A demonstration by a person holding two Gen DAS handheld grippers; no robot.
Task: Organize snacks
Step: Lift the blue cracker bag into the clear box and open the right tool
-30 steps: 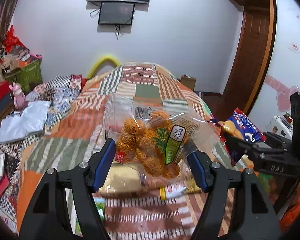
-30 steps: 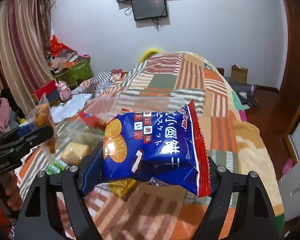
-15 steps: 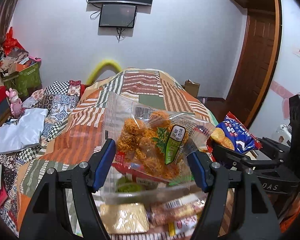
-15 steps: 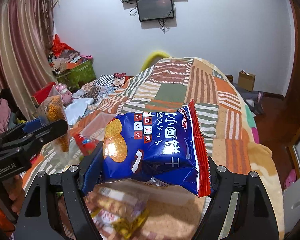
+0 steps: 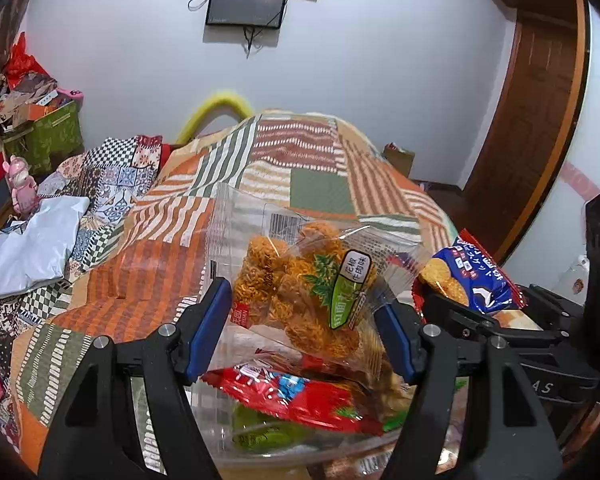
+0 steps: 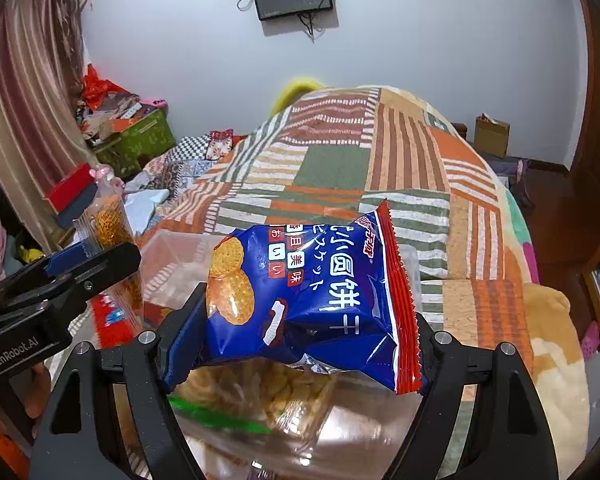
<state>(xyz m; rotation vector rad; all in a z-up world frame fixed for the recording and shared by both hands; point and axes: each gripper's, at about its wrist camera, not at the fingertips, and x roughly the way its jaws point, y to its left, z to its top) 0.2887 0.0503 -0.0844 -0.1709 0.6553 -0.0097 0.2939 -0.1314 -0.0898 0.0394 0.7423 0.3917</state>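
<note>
My left gripper (image 5: 304,320) is shut on a clear bag of orange noodle snacks (image 5: 296,280), held upright above a clear plastic bin (image 5: 300,456). A red packet (image 5: 292,396) and something green (image 5: 260,436) lie in the bin beneath it. My right gripper (image 6: 304,332) is shut on a blue and red biscuit bag (image 6: 312,300), which hangs over the same clear bin (image 6: 168,236); a clear bag of yellow snacks (image 6: 260,392) lies below it. Each view shows the other gripper alongside: the right gripper (image 5: 500,332) with the biscuit bag (image 5: 472,276), and the left gripper (image 6: 80,272) with the noodle bag (image 6: 108,224).
The bin rests on a bed covered by a patchwork blanket (image 5: 300,160). Crumpled cloth (image 5: 32,240) and a green box (image 5: 48,136) with clutter lie to the left. A wooden door (image 5: 532,120) stands at the right, and a brown paper bag (image 6: 492,136) sits on the floor.
Both grippers have moved forward and a little down with their bags. The clear bin and the snacks in it have come under them and now fill the bottom of both views.
</note>
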